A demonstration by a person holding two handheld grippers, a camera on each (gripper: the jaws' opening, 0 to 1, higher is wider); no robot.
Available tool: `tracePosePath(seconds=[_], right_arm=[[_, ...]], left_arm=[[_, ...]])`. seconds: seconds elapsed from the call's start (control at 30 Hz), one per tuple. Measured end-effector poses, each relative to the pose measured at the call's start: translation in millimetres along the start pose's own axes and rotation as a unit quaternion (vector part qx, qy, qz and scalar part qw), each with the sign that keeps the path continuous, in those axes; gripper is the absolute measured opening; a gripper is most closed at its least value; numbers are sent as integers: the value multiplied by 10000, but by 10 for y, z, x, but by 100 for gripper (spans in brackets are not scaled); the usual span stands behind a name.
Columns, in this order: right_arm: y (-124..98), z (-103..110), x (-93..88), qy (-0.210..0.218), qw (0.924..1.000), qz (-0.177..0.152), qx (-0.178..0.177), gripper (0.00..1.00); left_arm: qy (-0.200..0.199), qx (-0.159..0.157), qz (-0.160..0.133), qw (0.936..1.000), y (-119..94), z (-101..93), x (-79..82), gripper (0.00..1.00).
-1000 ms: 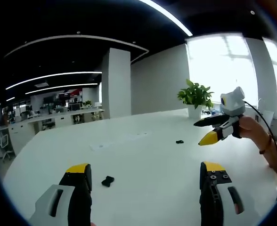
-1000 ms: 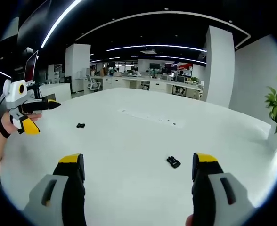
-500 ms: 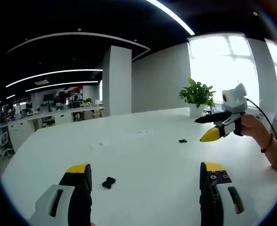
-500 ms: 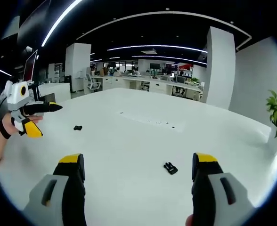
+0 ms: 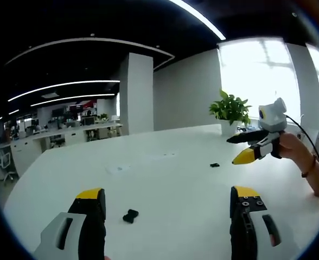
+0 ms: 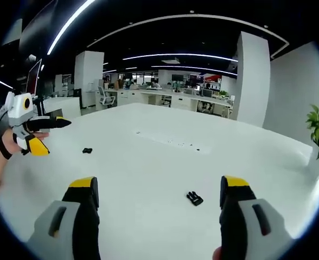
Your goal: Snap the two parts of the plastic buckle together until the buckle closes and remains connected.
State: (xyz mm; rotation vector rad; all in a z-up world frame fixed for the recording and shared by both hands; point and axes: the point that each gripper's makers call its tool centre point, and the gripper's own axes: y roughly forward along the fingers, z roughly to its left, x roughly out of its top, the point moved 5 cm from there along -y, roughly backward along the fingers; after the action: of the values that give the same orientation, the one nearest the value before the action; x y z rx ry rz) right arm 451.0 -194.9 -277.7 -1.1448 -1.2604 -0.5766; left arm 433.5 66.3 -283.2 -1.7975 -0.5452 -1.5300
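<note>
On the wide white bench (image 5: 170,179) we see both yellow-tipped tools, the left tool (image 5: 167,197) and the right tool (image 6: 159,192), gaping wide and empty. One small black plastic buckle half (image 5: 130,216) lies at seven o'clock, the other buckle half (image 6: 193,198) at five. They are probably light, stiff and skiddy, so we would pinch each across its flat body.

White table (image 5: 165,184); two black buckle parts (image 5: 130,216) (image 5: 215,165) apart.

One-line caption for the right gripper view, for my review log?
Open right hand-held gripper hovers near one buckle part on the white table; the other part lies near the left hand-held gripper.
</note>
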Motion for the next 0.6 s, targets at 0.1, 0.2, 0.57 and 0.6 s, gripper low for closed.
tracePosePath(seconds=[0.1, 0.2, 0.57, 0.6], right_arm=[[14, 17, -27, 5, 10000, 33, 50, 94], [14, 5, -53, 10, 10000, 47, 33, 94], [-2, -23, -139, 93, 9999, 39, -21, 94], [-2, -24, -145, 98, 9999, 44, -22, 94]], left_arm=[[32, 1, 54, 10000, 15, 9, -26, 97], [1, 18, 78, 10000, 7, 33, -62, 97], [-47, 42, 114, 9999, 67, 116, -116, 96], [-51, 37, 128, 9999, 85, 147, -120, 96]])
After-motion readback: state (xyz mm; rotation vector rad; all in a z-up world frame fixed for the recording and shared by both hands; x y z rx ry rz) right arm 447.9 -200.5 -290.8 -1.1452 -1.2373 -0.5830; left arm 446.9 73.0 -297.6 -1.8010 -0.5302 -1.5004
